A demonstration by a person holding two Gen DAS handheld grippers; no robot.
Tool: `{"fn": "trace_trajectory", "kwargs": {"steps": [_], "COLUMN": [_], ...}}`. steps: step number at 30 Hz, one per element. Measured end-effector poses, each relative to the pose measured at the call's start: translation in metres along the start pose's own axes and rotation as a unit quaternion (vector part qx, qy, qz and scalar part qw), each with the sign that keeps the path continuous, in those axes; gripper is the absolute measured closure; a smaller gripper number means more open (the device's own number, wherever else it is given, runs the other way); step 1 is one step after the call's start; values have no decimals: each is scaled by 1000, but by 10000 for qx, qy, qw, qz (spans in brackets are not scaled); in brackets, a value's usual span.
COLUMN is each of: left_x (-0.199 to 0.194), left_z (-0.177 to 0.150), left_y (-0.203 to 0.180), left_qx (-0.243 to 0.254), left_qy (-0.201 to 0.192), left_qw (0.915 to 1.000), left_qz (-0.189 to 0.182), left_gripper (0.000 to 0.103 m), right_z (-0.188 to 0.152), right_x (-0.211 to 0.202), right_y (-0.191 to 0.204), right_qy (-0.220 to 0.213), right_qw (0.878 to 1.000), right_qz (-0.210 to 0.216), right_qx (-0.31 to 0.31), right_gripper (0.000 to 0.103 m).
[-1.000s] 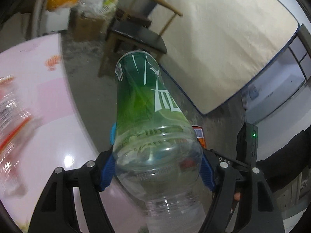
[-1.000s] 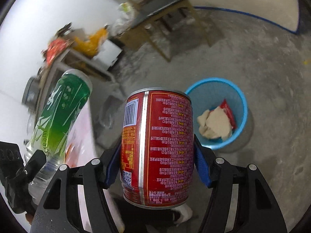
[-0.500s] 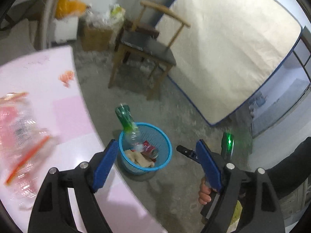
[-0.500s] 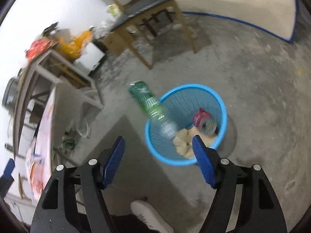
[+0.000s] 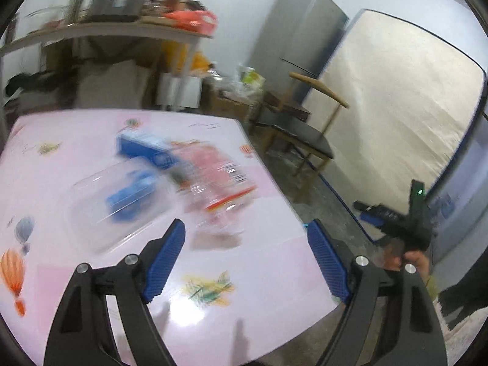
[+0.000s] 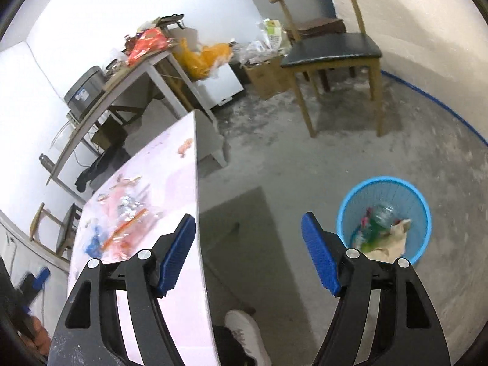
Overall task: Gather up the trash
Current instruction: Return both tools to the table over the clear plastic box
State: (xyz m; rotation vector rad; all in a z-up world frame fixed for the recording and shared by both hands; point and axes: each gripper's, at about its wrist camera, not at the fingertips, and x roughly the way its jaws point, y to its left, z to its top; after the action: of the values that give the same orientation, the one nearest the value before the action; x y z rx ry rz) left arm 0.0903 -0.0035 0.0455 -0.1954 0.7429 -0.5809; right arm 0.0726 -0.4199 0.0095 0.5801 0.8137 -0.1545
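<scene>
Left wrist view shows the remaining trash, a clear wrapper [image 5: 219, 180] and a blue box [image 5: 143, 149], lying blurred on the pink table [image 5: 259, 274], ahead and slightly left of the left gripper [image 5: 245, 259], the nearer tool. Its jaws gape empty. The right gripper [image 6: 248, 253], likewise wide and empty, hangs beside the blue bin [image 6: 421, 210].

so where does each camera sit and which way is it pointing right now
Left wrist view: on the left gripper, jaws open and empty, looking down over the pink balloon-print table with blurred clear plastic wrappers; the right gripper shows at right.
Right wrist view: on the right gripper, open and empty, facing the concrete floor and blue mesh bin; a white shoe shows below.
Both share the table, wrappers and wooden chair.
</scene>
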Motion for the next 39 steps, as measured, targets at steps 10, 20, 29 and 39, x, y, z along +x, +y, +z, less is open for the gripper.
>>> {"fn": "trace_trajectory", "kwargs": {"steps": [10, 20, 29, 39], "left_x": [-35, -35, 1, 98], "left_z": [-39, -54, 3, 67], "left_y": [70, 111, 136, 143], "left_qx": [-355, -797, 516, 2281], "left_qy": [-94, -177, 79, 1663], "left_qw": [9977, 9929, 9956, 9593], "left_qz": [562, 864, 783, -43], "left_gripper": [23, 23, 15, 6], "right_z": [-8, -38, -53, -58], "right_x": [-17, 46, 84, 98], "right_y": [62, 188, 261, 267], "right_qy": [71, 1072, 1608, 1807], "right_qw": [9977, 9723, 9495, 9486], "right_qz": [557, 1540, 2106, 2016], "right_qx": [-390, -1397, -1682, -1640], "right_gripper": [28, 27, 27, 27]}}
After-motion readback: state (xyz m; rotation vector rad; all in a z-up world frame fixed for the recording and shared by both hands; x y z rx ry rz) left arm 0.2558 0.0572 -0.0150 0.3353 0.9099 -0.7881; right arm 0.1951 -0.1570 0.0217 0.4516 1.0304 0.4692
